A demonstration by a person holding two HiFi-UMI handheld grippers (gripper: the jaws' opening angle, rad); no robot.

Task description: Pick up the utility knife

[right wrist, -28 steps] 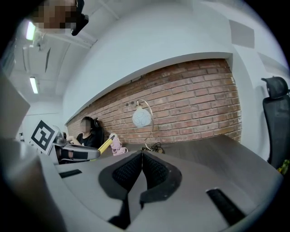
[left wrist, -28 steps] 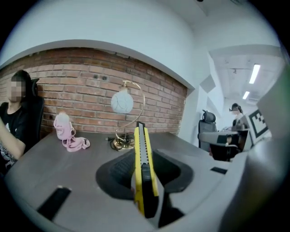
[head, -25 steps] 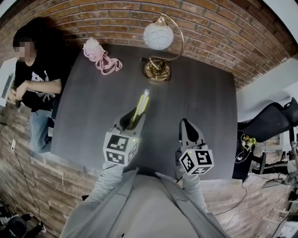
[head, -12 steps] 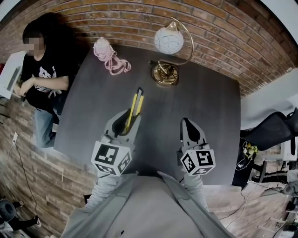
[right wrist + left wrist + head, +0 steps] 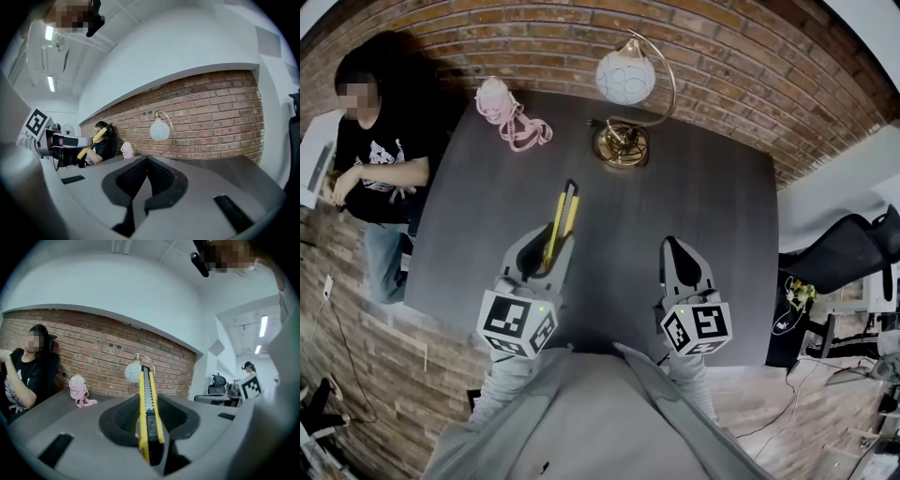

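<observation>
The jaws of the left gripper (image 5: 546, 246) are clamped on the utility knife (image 5: 563, 208), gripping its dark rear end from both sides. The yellow body and its metal strip stick out ahead of the tips toward 12 o'clock. In the left gripper view the knife (image 5: 149, 414) stands on edge between the two dark pads, its tip lined up with the lamp behind it. The right gripper view shows the knife held in the air, clear of the surface.

The jaws of the right gripper (image 5: 680, 261) are pressed together with nothing between them; the right gripper view shows the two pads meeting in a thin seam (image 5: 146, 174). This gripper hangs over the near part of the dark surface (image 5: 712, 216), at about 3 o'clock from the left one and well apart from it.

At the far edge of the surface, at 12 o'clock, stands a lamp (image 5: 622, 142) with a brass base, a curved arm and a white globe shade. A small pink bag (image 5: 497, 101) with a looped strap lies near the far corner at about 10 o'clock. A person (image 5: 380, 164) in a black T-shirt sits off the surface's edge at 9 o'clock, against the brick wall (image 5: 534, 37). A dark office chair (image 5: 848, 246) stands off at 3 o'clock.
</observation>
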